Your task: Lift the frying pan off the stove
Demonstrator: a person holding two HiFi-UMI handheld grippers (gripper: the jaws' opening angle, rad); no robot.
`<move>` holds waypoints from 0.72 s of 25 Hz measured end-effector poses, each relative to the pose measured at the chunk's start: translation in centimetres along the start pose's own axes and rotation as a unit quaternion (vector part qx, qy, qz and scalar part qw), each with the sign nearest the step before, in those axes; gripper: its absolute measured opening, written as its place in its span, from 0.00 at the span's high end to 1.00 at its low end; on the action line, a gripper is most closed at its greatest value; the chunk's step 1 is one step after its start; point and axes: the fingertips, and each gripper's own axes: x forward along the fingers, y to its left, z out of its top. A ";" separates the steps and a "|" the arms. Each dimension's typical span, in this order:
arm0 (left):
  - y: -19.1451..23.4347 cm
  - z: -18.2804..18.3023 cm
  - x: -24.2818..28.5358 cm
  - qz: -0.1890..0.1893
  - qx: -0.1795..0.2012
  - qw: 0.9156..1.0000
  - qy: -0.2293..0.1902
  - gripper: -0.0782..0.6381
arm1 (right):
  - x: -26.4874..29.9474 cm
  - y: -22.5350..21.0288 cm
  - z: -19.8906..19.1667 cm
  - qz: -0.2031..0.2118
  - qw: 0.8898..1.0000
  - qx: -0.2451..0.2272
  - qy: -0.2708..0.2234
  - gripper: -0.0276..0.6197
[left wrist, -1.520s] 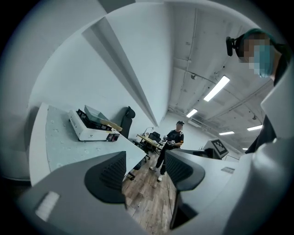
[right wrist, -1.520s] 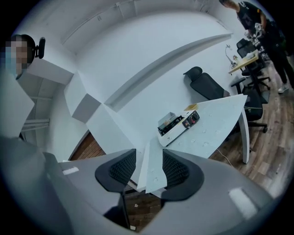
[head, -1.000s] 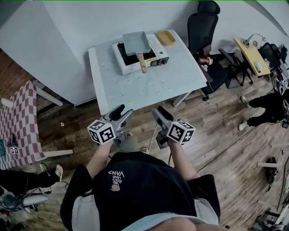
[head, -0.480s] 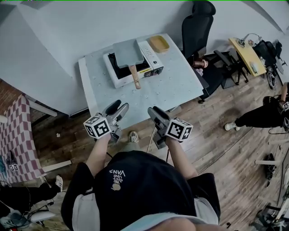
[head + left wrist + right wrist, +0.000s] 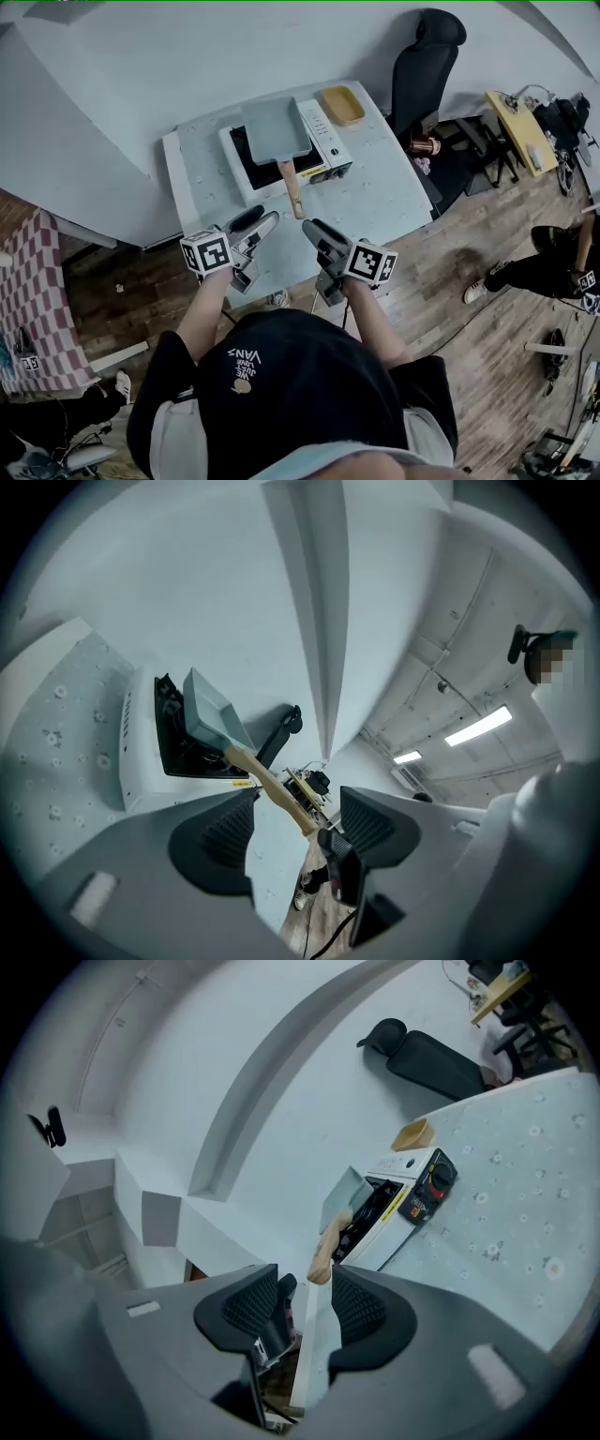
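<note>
Frying pan (image 5: 275, 129) sits on the white stove (image 5: 326, 142) on the worktop (image 5: 380, 202), its wooden handle (image 5: 292, 187) pointing to 6 o'clock. A yellow tray (image 5: 343, 105) lies at the pan's 2 o'clock, with a black chair (image 5: 424, 70) beyond. The left claw (image 5: 259, 221), its jaws just widening, and the right claw (image 5: 313, 231) gape empty either side of the handle's end.
</note>
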 end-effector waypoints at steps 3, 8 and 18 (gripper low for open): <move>1.1 1.2 1.0 -0.008 -0.020 1.000 0.004 0.51 | 1.7 -0.3 0.6 0.004 1.000 0.020 0.007 0.69; 2.6 1.9 2.7 -0.022 -0.064 0.997 0.020 0.48 | 3.8 -0.7 1.4 0.017 0.999 0.042 0.022 0.69; 4.9 1.6 6.4 -0.028 -0.144 0.989 0.024 0.47 | 6.1 -1.4 0.6 0.050 0.990 0.070 0.110 0.69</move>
